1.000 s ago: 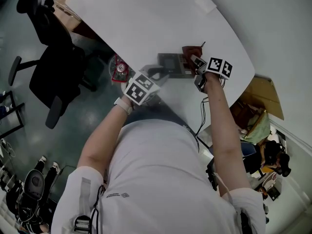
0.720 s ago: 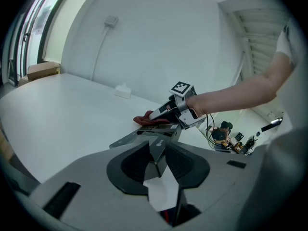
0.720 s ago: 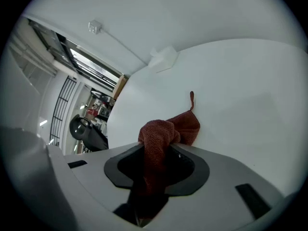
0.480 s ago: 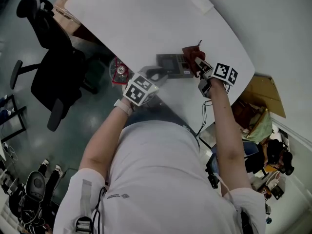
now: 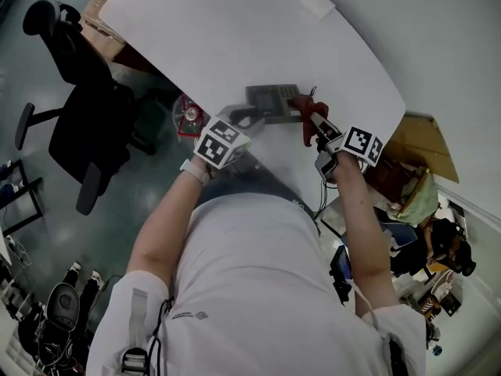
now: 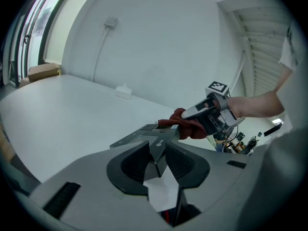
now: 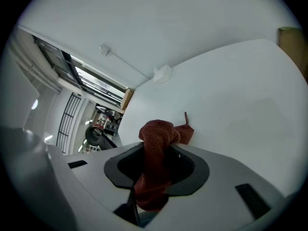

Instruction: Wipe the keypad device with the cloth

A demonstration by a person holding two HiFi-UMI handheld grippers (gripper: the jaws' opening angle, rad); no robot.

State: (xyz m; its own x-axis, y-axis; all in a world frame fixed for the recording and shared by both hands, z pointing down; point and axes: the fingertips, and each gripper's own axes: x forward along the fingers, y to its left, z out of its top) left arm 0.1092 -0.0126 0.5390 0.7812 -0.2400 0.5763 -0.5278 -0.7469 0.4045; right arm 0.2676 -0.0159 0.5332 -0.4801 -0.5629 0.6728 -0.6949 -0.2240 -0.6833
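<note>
Rust-red cloth (image 5: 304, 117) is pinched in your right tool (image 7: 156, 153), jaws closed on its bunched middle. It hangs just off the keypad (image 5: 270, 100)'s right end, not pressed on it. Your left tool (image 6: 157, 154) clamps the keypad's near corner, steadying it on the worktop (image 5: 235, 30). How much is wiped doesn't show; likely more passes remain.

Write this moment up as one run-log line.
left gripper: shut on keypad device corner | right gripper: shut on cloth | cloth: bunched, by device's right end, contact unclear
</note>
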